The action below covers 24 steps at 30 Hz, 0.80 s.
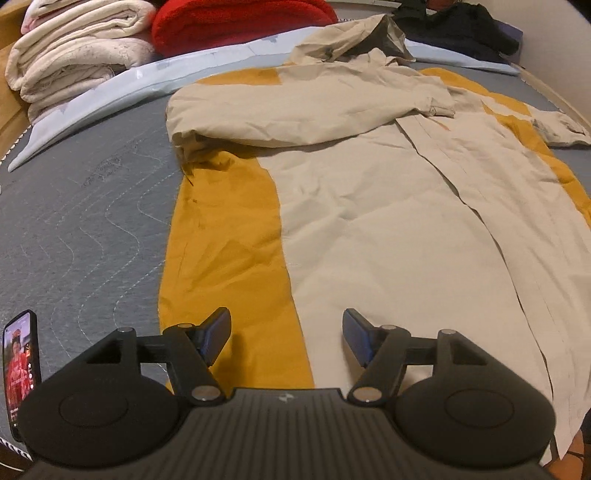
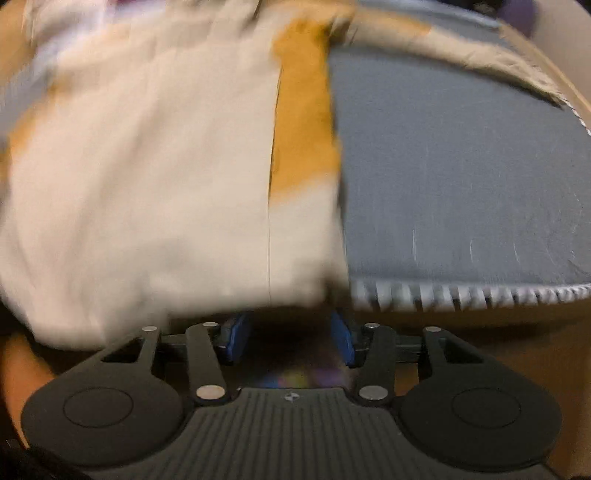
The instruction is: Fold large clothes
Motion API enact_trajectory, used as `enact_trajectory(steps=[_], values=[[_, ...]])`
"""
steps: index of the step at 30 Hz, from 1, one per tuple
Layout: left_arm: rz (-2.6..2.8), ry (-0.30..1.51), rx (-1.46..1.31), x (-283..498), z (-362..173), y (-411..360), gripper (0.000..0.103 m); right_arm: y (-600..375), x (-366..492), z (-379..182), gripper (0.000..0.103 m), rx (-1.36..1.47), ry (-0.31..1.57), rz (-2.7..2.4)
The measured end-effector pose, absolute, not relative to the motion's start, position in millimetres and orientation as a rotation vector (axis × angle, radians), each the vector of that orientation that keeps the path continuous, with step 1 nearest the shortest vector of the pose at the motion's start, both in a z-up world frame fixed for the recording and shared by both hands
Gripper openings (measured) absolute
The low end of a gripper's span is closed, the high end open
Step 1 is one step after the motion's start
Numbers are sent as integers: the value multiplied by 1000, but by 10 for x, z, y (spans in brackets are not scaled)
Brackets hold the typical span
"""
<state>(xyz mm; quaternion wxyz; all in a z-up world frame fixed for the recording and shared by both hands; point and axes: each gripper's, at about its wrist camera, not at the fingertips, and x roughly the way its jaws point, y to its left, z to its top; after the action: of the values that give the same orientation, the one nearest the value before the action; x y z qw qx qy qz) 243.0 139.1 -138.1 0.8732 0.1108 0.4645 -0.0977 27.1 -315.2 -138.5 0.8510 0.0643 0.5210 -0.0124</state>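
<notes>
We had the jacket [image 1: 369, 206], beige with mustard side panels, spread front-up across the grey quilted bed [image 1: 85, 221], its hood toward the far end and its hem at the near edge, which we judged was the sensible layout for folding a large garment lengthwise. One sleeve [image 1: 295, 110] already lay folded across the chest, while the other sleeve [image 1: 561, 127] still trailed out to the side, so we took the fold to be at an early stage. Our left gripper [image 1: 286, 338] hovered just above the hem where the mustard panel meets the beige, its jaws wide apart and holding nothing; we kept it there, it seemed to us, to be ready to pinch the near corner on that side. Our right gripper [image 2: 290, 338] sat low at the bed's edge under the opposite hem corner; its view was badly blurred, but its blue pads [image 2: 234, 341] stood apart with the cloth draped just over and ahead of them, and we could not tell whether the fabric touched them. We judged the next move would call for both grippers to close on the hem corners evenly, since thin, slippery fabric like this would likely slide or bunch if gripped on one side only. Stacked cream blankets [image 1: 70, 55], a red blanket [image 1: 240, 22] and a dark garment [image 1: 461, 26] sat at the far end, and a lit phone [image 1: 20, 373] lay beside the left gripper.
</notes>
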Motion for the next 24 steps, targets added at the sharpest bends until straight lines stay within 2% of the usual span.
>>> enact_trajectory(steps=[4, 12, 19, 24], values=[[-181, 984, 219, 2448, -1437, 1443, 72, -3363, 602, -1335, 35, 271, 1019, -33], [-122, 1010, 156, 2568, -1512, 1645, 75, -3389, 1048, -1535, 35, 323, 975, -49], [-170, 1008, 123, 2610, -1518, 1585, 76, -3270, 649, -1450, 45, 151, 1006, -101], [-215, 983, 133, 2554, -1476, 1461, 81, -3270, 354, -1414, 45, 225, 1084, -180]])
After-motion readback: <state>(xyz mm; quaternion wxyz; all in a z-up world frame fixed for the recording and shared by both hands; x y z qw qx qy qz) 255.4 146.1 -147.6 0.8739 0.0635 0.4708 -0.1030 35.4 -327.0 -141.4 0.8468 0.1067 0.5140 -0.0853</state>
